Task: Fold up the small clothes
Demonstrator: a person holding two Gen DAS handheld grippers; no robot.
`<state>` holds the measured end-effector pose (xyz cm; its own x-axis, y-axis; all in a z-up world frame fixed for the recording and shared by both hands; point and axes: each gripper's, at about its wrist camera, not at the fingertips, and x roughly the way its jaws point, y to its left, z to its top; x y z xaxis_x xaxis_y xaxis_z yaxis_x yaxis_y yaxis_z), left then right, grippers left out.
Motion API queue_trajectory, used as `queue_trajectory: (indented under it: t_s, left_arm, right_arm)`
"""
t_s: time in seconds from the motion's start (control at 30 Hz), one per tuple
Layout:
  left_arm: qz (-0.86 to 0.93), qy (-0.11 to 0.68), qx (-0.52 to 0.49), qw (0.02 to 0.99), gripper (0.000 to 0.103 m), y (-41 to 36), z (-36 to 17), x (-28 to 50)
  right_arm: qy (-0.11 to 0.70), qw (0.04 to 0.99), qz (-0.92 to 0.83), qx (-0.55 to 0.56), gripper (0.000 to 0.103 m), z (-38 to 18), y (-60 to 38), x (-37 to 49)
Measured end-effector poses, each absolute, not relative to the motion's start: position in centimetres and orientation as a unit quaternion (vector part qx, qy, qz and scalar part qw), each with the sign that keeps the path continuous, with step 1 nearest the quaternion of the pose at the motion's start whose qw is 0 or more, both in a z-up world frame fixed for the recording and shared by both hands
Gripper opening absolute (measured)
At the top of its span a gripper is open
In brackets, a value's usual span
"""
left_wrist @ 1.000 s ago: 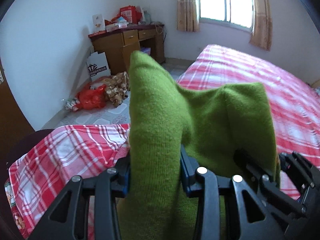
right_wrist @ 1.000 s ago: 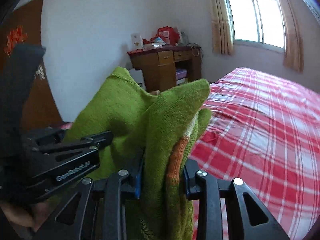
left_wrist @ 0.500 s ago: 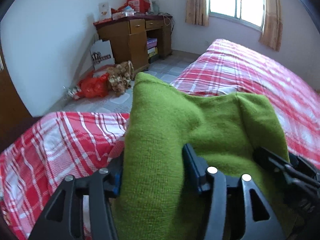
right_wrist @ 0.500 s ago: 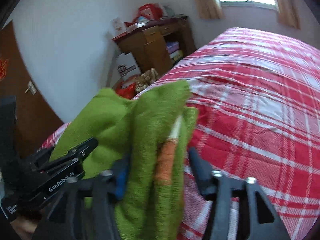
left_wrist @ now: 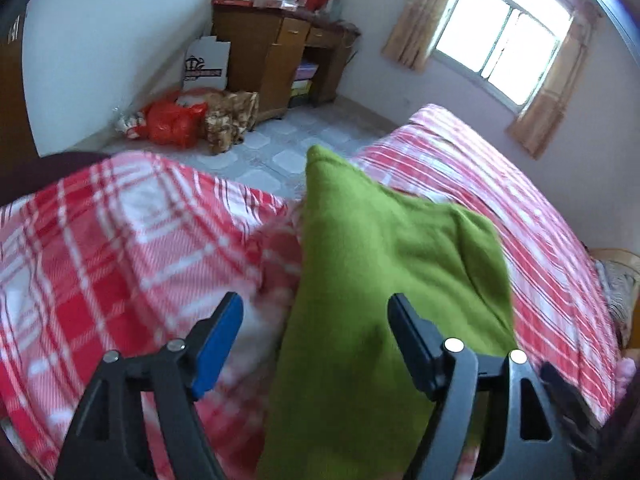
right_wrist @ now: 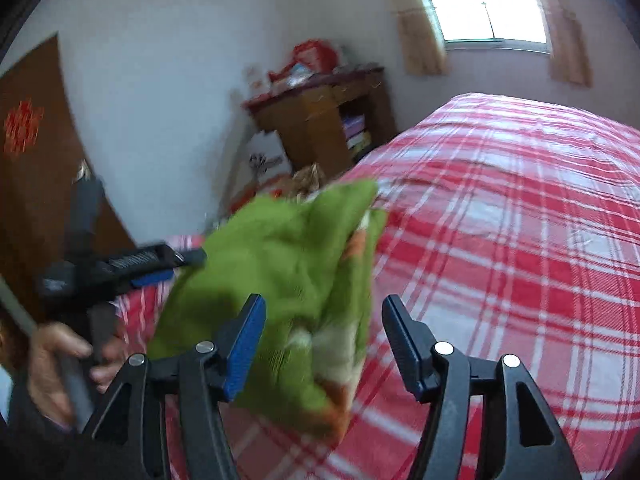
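garment (left_wrist: 384,280): green knit, bunched, on bed (right_wrist: 520,220)
fingers: both pairs spread, gripping nothing
progress: looks folded; neatness unclear, blurred

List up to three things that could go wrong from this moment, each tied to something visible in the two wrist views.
1. Both hand-held grippers, left and right, are open around the folded green knitted garment, so the bundle may slump and unfold.
2. It lies near the edge of the red plaid bed; it could slide to the tiled floor.
3. Motion blur suggests fast movement, so a finger might snag the knit.
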<state>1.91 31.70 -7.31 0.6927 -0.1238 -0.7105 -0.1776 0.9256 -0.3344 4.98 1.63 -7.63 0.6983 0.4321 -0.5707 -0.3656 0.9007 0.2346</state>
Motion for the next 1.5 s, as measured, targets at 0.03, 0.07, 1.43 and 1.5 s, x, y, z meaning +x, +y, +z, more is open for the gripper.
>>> queue_trajectory:
  t_s: [0.03,0.07,1.43,1.5]
  left_arm:
    - [0.011,0.392,-0.197,0.898,0.077,31.7,-7.5,1.0]
    - [0.006,0.393,-0.200,0.897,0.077,31.5,-8.0,0.3]
    - [0.095,0.337,0.033,0.936,0.093,23.6,-4.4,-11.8]
    - [0.085,0.338,0.039,0.936,0.094,23.2,-4.1,-12.4]
  right_arm:
    - [0.331,0.918,0.215,0.045,0.062,-8.4,2.0,4.9]
    - [0.342,0.915,0.211,0.044,0.062,-9.2,2.3,4.9]
    - [0.352,0.919,0.113,0.132,0.059,-7.4,-3.6,-6.8]
    - [0.344,0.925,0.107,0.119,0.059,-6.8,-3.9,-8.2]
